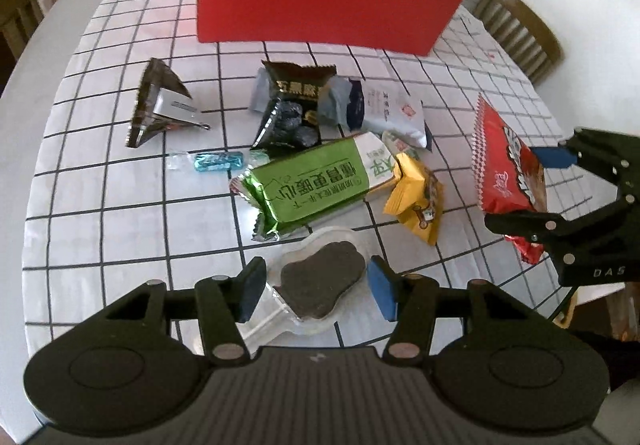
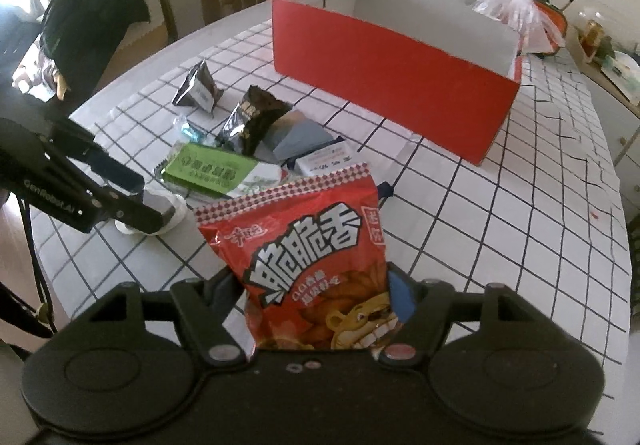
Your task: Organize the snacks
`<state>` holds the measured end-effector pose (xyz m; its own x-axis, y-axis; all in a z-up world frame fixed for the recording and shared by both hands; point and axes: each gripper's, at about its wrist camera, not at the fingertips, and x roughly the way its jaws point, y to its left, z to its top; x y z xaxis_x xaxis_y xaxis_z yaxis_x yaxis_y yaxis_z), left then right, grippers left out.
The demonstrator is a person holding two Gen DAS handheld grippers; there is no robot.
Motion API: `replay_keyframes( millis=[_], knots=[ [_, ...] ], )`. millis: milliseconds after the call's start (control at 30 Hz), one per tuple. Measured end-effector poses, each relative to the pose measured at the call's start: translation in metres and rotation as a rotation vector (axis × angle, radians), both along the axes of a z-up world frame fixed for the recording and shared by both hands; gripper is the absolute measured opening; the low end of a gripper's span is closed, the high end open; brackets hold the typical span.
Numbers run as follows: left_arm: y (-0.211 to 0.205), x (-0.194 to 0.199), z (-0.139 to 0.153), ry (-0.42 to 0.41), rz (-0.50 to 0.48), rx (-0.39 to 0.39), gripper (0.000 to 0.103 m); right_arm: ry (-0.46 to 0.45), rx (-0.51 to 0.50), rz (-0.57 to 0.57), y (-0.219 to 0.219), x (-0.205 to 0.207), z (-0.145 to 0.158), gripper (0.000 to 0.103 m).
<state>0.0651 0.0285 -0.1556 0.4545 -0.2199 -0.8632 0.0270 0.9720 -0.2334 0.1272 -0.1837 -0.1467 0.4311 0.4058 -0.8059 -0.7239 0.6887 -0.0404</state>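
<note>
My right gripper (image 2: 316, 289) is shut on a red snack bag (image 2: 304, 257) and holds it above the table; the bag also shows in the left wrist view (image 1: 508, 181). My left gripper (image 1: 316, 285) is open, with its fingers on either side of a clear packet holding a dark biscuit (image 1: 324, 285) that lies on the checked tablecloth (image 1: 100, 205). A pile of snacks lies ahead: a green bar (image 1: 316, 181), a yellow packet (image 1: 416, 201), a white packet (image 1: 392, 113), a dark packet (image 1: 292, 105), a blue candy (image 1: 218, 161) and a silver triangular packet (image 1: 160, 105). A red open box (image 1: 320, 17) stands behind them.
Wooden chairs (image 1: 520, 29) stand around the table. A dark jacket (image 2: 88, 21) hangs on a chair at left. A clear plastic bag (image 2: 500, 1) and clutter sit behind the red box (image 2: 400, 73). The table edge runs near my left gripper (image 2: 120, 201).
</note>
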Motion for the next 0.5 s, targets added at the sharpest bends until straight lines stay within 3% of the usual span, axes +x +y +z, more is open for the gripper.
replay_keyframes(
  millis=[333, 500],
  knots=[
    [0.012, -0.004, 0.032, -0.085, 0.067, -0.031, 0.053, -0.048, 0.05, -0.047, 0.0, -0.001, 0.028, 0.073],
    [0.013, 0.001, 0.047, -0.121, 0.079, -0.041, 0.043, -0.071, 0.074, -0.069, 0.001, 0.003, 0.042, 0.073]
  ],
)
